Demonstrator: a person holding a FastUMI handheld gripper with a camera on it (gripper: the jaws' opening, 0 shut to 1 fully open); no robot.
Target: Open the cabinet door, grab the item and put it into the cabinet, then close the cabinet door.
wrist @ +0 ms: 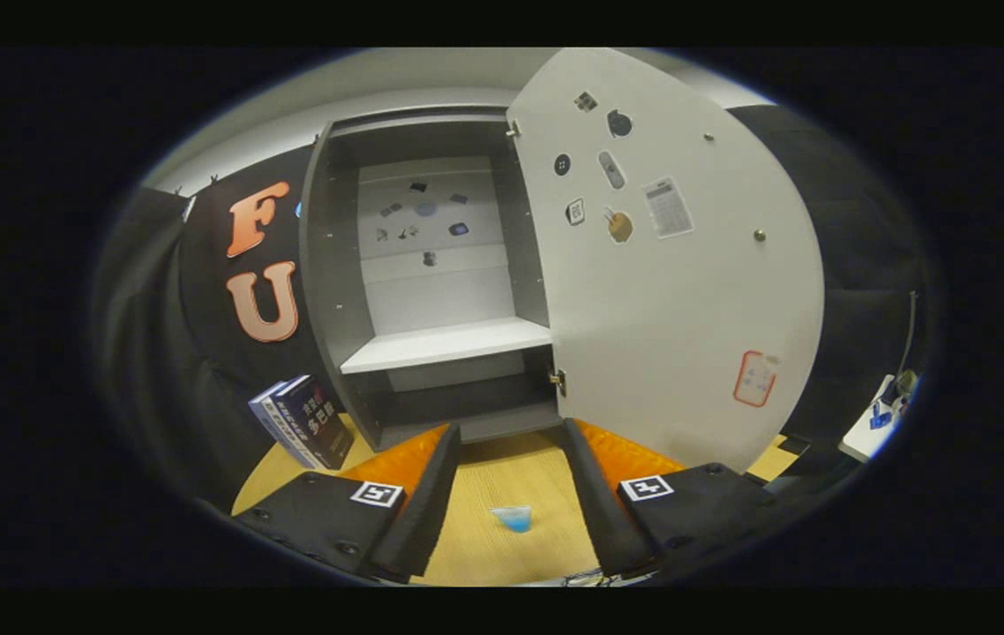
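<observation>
A tall dark-grey cabinet (431,282) with a pale back panel stands on the far side of a light wooden tabletop (502,494), well beyond the fingers. Its large pale-grey door (687,300) hangs swung wide open to the right, its inner face dotted with small stickers and pictures and a red-outlined label low down. Inside the cabinet, a white shelf (449,344) crosses the middle with nothing on it; a lower compartment sits beneath it, and small stickers mark the back panel above it.

Left of the cabinet, a thick dark-blue book (303,422) leans tilted on the table, near the cabinet's lower corner.

The gripper (511,441) points at the open cabinet with its two fingers spread wide apart, holding nothing. Each finger base carries a square black-and-white marker.

A small translucent blue item (513,518), cup-like in shape though too blurred to tell more, lies on the wood between the two fingers, touching neither and well short of the cabinet.
</observation>
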